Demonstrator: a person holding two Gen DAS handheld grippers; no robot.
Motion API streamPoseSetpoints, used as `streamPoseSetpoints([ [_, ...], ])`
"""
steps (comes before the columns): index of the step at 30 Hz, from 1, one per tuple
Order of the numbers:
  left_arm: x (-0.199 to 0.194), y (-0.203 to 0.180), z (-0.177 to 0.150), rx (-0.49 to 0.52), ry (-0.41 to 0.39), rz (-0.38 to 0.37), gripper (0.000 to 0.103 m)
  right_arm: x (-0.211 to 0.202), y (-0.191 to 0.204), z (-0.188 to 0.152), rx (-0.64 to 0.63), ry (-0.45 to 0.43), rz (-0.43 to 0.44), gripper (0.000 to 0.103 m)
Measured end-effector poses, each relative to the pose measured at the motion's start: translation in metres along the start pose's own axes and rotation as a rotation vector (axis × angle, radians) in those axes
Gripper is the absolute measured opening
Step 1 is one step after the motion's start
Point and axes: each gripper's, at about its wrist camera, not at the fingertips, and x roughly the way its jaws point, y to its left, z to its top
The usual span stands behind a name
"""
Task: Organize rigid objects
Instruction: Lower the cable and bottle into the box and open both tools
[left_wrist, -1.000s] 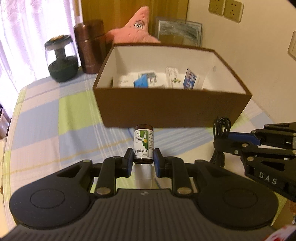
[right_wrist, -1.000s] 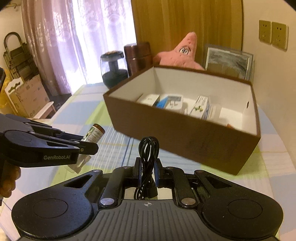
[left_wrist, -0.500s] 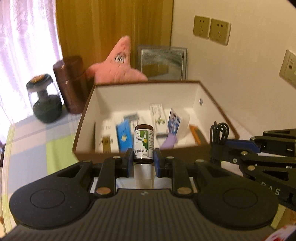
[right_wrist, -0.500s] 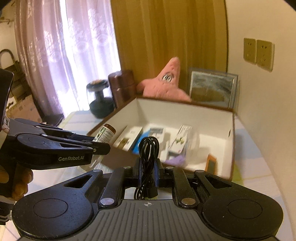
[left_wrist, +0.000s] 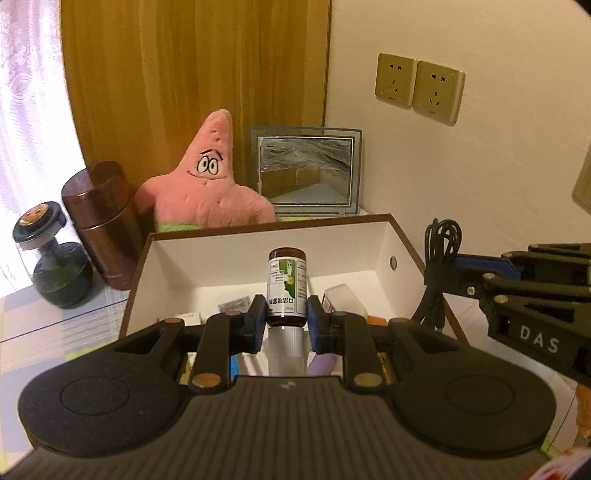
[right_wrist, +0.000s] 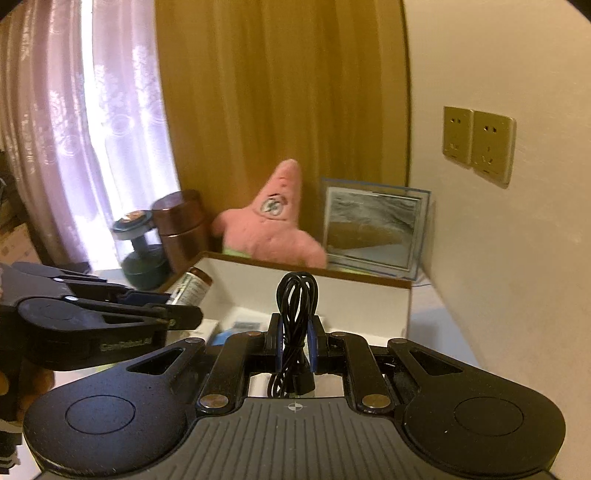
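Bottle (left_wrist: 287, 286) clamped in left gripper (left_wrist: 286, 319) (over box (left_wrist: 400, 236)), right gripper (right_wrist: 294, 341) pinching cable (right_wrist: 295, 295).

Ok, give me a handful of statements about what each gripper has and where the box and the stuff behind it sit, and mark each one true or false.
1. The left gripper holds a brown bottle upright between its jaws. True.
2. The right gripper is empty. False: its jaws are shut on a coiled black cable.
3. The brown box is open and white inside. True.
4. The pink star plush lies inside the box. False: it sits behind the box, against the curtain.
5. A framed picture stands to the right of the plush. True.
6. The box holds nothing. False: several small packets lie in it.
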Motion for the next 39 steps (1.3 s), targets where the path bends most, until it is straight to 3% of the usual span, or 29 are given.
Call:
streamPoseSetpoints([
  [13,0.079,0.009,0.016,0.0,0.089,0.009,0.019,0.079,-0.057,-0.002,0.067,0.135,-0.095,0.009],
  [26,0.125,0.012,0.011,-0.013,0.172,0.006,0.019,0.124,-0.073,-0.005,0.109,0.215,-0.091,0.01],
  [29,0.131,0.012,0.012,-0.007,0.181,0.002,0.019,0.126,-0.075,-0.005,0.12,0.225,-0.081,0.017],
  [31,0.133,0.011,0.013,-0.002,0.183,0.001,0.019,0.122,-0.076,-0.007,0.126,0.223,-0.064,0.034],
  [34,0.134,0.011,0.014,0.006,0.179,0.01,0.034,0.112,-0.074,-0.012,0.121,0.207,-0.048,0.051],
  [39,0.126,0.013,0.013,-0.009,0.182,0.023,0.05,0.097,-0.068,-0.021,0.104,0.201,-0.026,0.059],
])
